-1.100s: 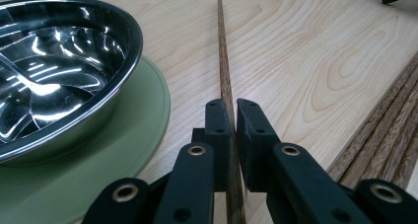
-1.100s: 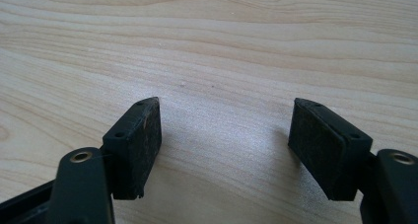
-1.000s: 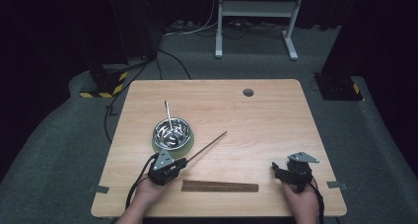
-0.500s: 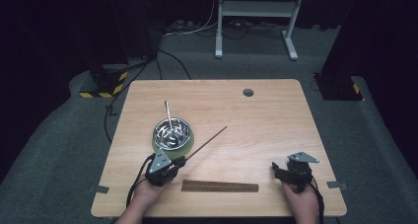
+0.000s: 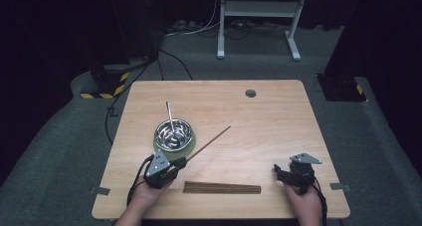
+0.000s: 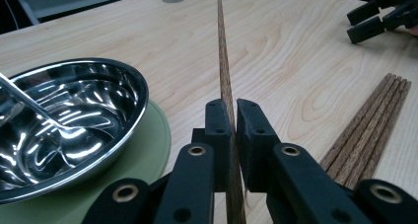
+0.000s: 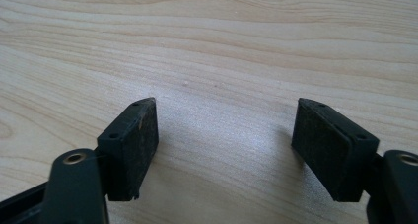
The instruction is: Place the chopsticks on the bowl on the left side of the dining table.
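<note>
One chopstick (image 6: 224, 61) clenched in left tongs (image 6: 227, 120); right tongs (image 7: 224, 150) released, just widened, nothing between; one bowl (image 5: 173, 134).

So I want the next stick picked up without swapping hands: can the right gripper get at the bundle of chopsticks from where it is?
Probably yes. The right gripper is open and empty, and only bare table lies between it and the chopsticks.
</note>
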A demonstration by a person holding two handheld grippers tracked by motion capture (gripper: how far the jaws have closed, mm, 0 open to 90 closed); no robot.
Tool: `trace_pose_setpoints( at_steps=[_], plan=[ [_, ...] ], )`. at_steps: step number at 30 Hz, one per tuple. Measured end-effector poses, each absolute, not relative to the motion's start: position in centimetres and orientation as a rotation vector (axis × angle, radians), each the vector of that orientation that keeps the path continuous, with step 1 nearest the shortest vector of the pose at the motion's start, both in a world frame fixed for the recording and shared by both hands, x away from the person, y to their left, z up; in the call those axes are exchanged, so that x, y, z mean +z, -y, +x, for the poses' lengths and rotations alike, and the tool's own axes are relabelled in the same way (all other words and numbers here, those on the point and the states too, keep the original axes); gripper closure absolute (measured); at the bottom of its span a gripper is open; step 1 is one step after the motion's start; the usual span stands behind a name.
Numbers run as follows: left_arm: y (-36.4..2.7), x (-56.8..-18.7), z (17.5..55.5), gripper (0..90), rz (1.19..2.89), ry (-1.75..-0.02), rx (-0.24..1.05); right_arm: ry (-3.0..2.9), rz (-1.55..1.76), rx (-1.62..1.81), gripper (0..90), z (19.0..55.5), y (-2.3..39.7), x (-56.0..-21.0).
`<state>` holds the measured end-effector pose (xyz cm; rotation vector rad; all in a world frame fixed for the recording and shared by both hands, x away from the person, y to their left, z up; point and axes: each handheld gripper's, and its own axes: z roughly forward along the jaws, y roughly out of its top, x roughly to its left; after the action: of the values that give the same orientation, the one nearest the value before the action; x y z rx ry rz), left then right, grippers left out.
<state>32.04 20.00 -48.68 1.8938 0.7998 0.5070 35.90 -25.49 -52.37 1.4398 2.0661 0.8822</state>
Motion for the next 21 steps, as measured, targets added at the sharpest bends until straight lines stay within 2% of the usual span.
trace_pose_setpoints(
  at_steps=[3, 9, 21],
  plan=[
    [-20.4, -48.4, 32.0, 83.7, 1.875, -0.808, 0.505, -2.072, 1.454, 0.874, 18.7, 36.0, 25.5, -52.4],
    [-21.2, -48.1, 32.2, 83.7, 1.855, -0.803, 0.513, -2.097, 1.460, 0.867, 14.3, 36.0, 25.4, -52.3],
    [-22.8, -47.9, 32.3, 83.7, 1.818, -0.852, 0.519, -2.091, 1.457, 0.869, 12.1, 36.1, 25.4, -52.4]
  ],
)
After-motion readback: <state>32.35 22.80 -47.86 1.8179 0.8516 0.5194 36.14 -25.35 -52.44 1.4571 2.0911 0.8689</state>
